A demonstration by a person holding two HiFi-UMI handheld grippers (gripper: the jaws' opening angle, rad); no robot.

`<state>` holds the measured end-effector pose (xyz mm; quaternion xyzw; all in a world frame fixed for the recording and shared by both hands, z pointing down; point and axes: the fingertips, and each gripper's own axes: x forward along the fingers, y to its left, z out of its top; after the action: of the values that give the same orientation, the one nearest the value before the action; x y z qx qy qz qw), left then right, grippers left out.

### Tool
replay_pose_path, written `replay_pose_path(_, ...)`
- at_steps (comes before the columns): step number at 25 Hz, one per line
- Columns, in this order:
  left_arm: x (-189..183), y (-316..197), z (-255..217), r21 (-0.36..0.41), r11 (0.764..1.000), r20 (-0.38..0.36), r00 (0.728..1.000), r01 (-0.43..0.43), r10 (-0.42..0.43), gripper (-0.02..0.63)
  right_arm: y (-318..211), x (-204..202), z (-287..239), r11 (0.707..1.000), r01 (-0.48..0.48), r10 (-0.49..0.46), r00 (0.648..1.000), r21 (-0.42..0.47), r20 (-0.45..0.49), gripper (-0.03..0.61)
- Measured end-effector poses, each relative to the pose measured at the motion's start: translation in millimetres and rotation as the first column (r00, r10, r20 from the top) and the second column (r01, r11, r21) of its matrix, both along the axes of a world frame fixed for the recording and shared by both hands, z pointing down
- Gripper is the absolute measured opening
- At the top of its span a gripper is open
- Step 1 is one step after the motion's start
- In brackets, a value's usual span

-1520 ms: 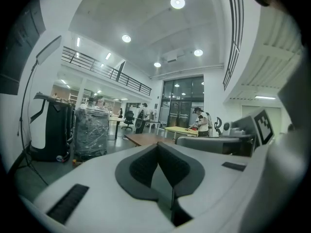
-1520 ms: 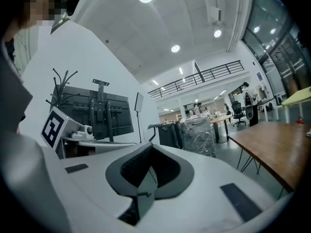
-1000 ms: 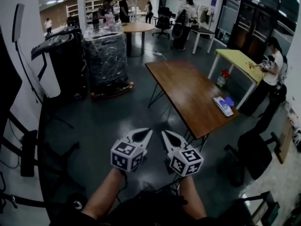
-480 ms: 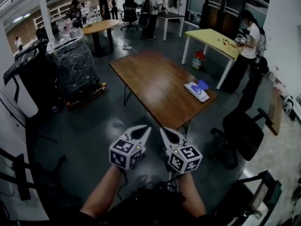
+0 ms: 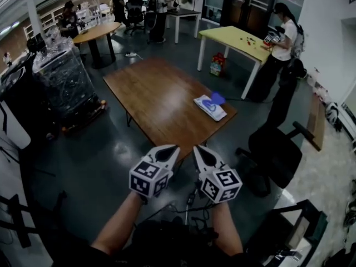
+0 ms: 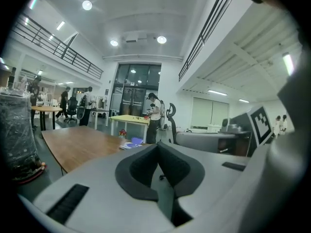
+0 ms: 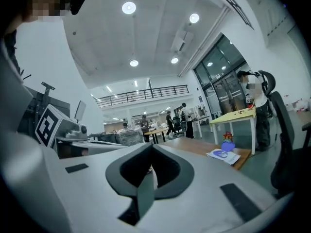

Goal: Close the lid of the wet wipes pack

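The wet wipes pack (image 5: pixel 209 107) is a flat white pack with a blue lid standing up; it lies near the right corner of the brown wooden table (image 5: pixel 161 102). It also shows small in the left gripper view (image 6: pixel 130 143) and the right gripper view (image 7: pixel 223 154). My left gripper (image 5: pixel 172 149) and right gripper (image 5: pixel 198 149) are held side by side in front of me, short of the table's near edge, well apart from the pack. Both are shut with nothing between the jaws.
A black office chair (image 5: pixel 274 153) stands right of the table. A yellow table (image 5: pixel 239 40) with a person (image 5: pixel 282 38) beside it lies beyond. A wrapped pallet (image 5: pixel 58 77) and dark equipment stand at the left. Cables (image 5: pixel 183 207) trail on the floor near my feet.
The view has swung and advanced: the brown table and the pack have come nearer and shifted left in the head view. Both grippers stay shut, side by side.
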<state>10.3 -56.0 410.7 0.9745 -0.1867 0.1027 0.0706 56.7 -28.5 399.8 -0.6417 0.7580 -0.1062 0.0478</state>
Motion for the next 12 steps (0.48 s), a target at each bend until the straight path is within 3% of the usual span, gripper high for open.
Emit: replay_pose_path(12,103.3,-34.0,9.6,-0.014,0.992,0.029,0.992,-0.125,0.125,0.007,-26.1,116.2,6.8,0.981,-0.194,0.194,0.981,-0.002,0.024,0.009)
